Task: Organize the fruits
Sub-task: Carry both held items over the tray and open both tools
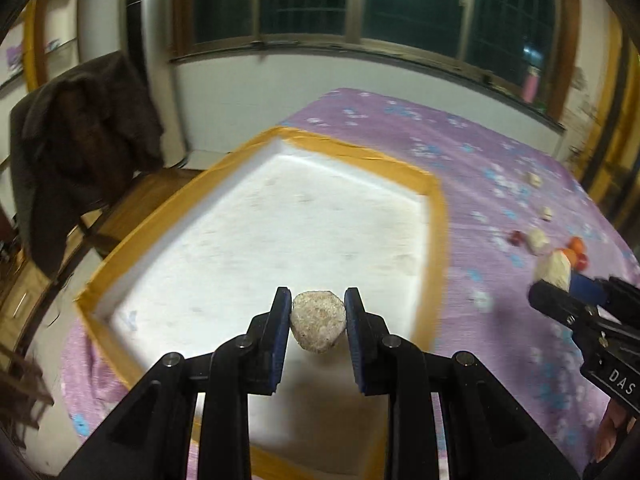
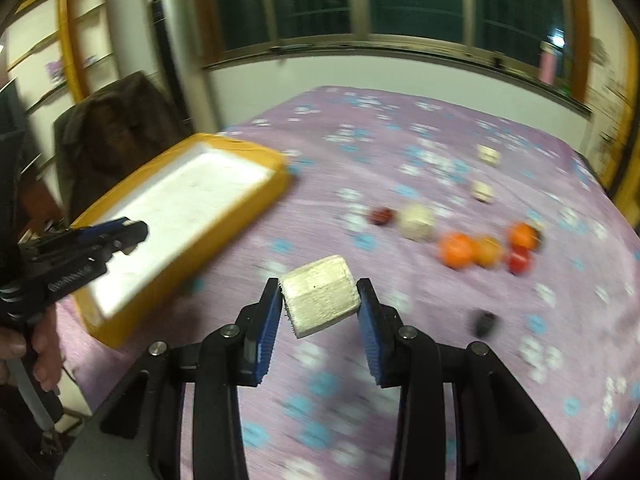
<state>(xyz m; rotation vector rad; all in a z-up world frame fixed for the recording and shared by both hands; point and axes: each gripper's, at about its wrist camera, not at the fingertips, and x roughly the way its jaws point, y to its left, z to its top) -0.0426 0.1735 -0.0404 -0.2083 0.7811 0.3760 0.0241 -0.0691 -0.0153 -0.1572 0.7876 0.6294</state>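
Left tool [image 1: 318, 312] clamps a round pale lump [image 1: 318, 326] above the white tray [image 1: 256, 216]. Right tool [image 2: 318, 304] clamps a pale blocky piece [image 2: 318, 300] over the purple bedsheet [image 2: 400, 140]; oranges [image 2: 456, 249] lie beyond.

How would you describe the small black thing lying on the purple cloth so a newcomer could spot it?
Start at the purple flowered cloth. Find the cluster of orange and red fruits on its right. The small black object lies alone nearer the camera, the only dark piece there.
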